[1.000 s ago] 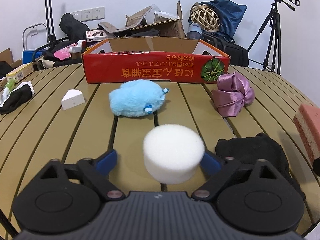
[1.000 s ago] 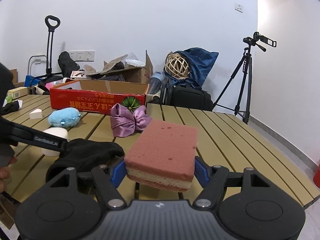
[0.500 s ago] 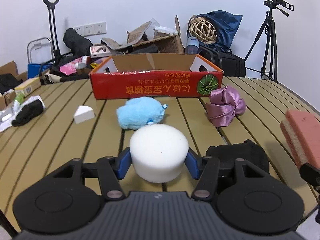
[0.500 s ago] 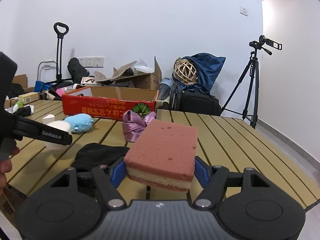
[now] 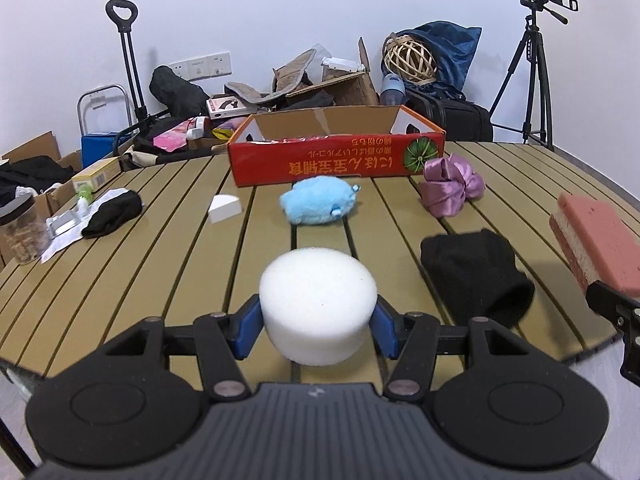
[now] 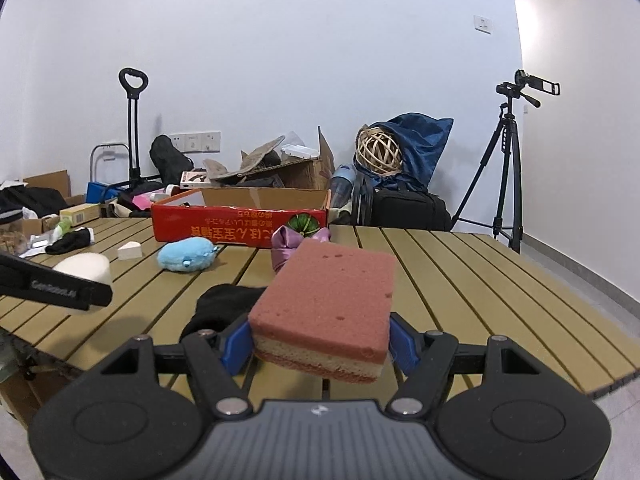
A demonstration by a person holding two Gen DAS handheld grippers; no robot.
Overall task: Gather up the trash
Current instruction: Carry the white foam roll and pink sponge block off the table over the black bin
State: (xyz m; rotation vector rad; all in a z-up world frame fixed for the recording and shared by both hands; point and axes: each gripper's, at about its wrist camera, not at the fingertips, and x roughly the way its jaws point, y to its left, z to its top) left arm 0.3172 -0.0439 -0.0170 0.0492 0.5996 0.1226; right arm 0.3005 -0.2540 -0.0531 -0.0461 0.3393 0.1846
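My left gripper [image 5: 318,330] is shut on a white round foam puck [image 5: 318,304] and holds it above the slatted table [image 5: 160,248]. My right gripper [image 6: 322,344] is shut on a pink rectangular sponge [image 6: 328,308], lifted near the table's front edge; the sponge also shows at the right of the left wrist view [image 5: 596,244]. The left gripper and puck [image 6: 86,268] show at the left of the right wrist view. An open red cardboard box [image 5: 336,160] stands at the table's far side.
On the table lie a blue plush toy [image 5: 316,202], a purple satin bow [image 5: 450,188], a black cloth [image 5: 474,274], a white foam wedge [image 5: 224,208], a black sock [image 5: 112,214] and a jar [image 5: 20,232]. Clutter and a tripod [image 5: 528,76] stand behind.
The left gripper closed on the white puck and lifted it back from the table. The right gripper rose and pulled back with the pink sponge.
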